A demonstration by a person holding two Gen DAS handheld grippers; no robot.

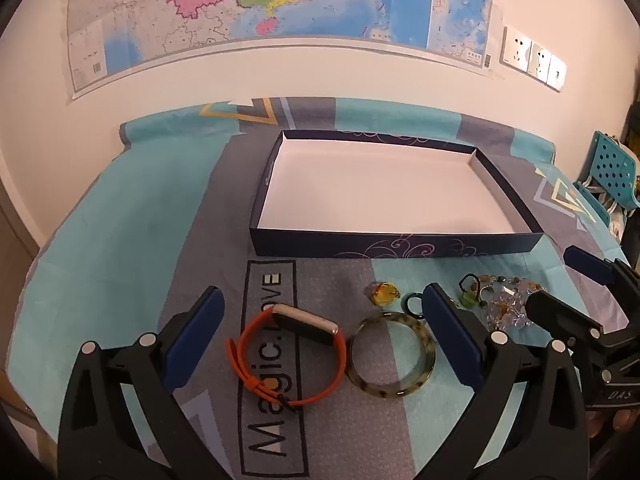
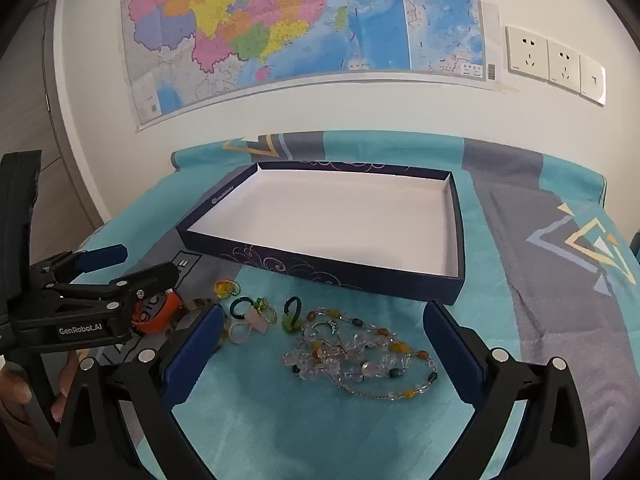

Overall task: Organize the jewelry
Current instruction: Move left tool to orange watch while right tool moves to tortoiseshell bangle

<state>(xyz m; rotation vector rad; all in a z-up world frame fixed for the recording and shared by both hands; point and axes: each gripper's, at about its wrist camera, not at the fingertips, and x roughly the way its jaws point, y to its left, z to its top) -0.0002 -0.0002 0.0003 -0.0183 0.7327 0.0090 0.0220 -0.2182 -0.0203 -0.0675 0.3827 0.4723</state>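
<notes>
Left wrist, watch [image 1: 296, 356], bangle [image 1: 390, 356], empty box [image 1: 396, 246]

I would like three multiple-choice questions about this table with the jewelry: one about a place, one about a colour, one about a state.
1. Where does the speckled bangle lie?
A. inside the box
B. on the cloth, right of the watch
C. on the necklace

2. What colour is the strap of the watch?
A. orange
B. white
C. green

3. In what state is the box?
A. closed with a lid
B. open and full
C. open, with nothing inside

Answers:
1 B: the left wrist view shows it on the cloth beside the watch.
2 A: the strap is plainly orange.
3 C: only its white floor shows.
</notes>
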